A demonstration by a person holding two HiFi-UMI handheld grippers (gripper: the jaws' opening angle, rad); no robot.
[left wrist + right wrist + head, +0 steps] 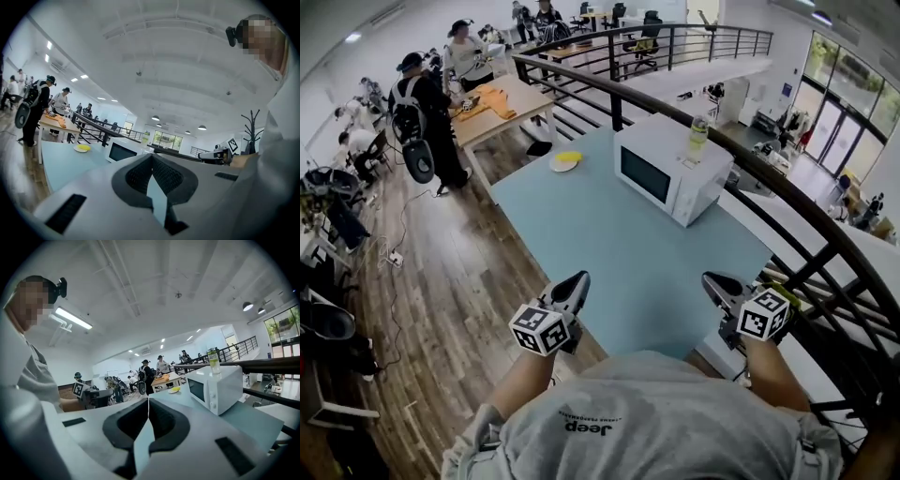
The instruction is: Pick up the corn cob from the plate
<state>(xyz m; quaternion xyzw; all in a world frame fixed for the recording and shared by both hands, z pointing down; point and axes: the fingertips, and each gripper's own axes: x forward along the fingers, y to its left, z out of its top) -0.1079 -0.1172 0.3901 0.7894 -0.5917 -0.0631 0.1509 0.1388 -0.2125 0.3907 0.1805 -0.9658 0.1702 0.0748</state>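
The yellow corn cob [567, 157] lies on a small white plate [563, 167] at the far end of the light blue table [609, 244]. Both grippers hover over the table's near edge, far from the plate. My left gripper [578, 280] has its jaw tips touching, with nothing between them. My right gripper [713, 279] is shut and empty too. From the left gripper view the plate [82, 148] sits far off to the left, beyond the left gripper [151, 156]. In the right gripper view the corn cob [176, 389] shows small beyond the right gripper [148, 399].
A white microwave [670, 172] stands on the table's right side with a bottle [698, 136] on top. A black railing [787, 202] curves along the right. Wood floor [441, 281] lies to the left. Several people stand around a wooden table [492, 108] beyond.
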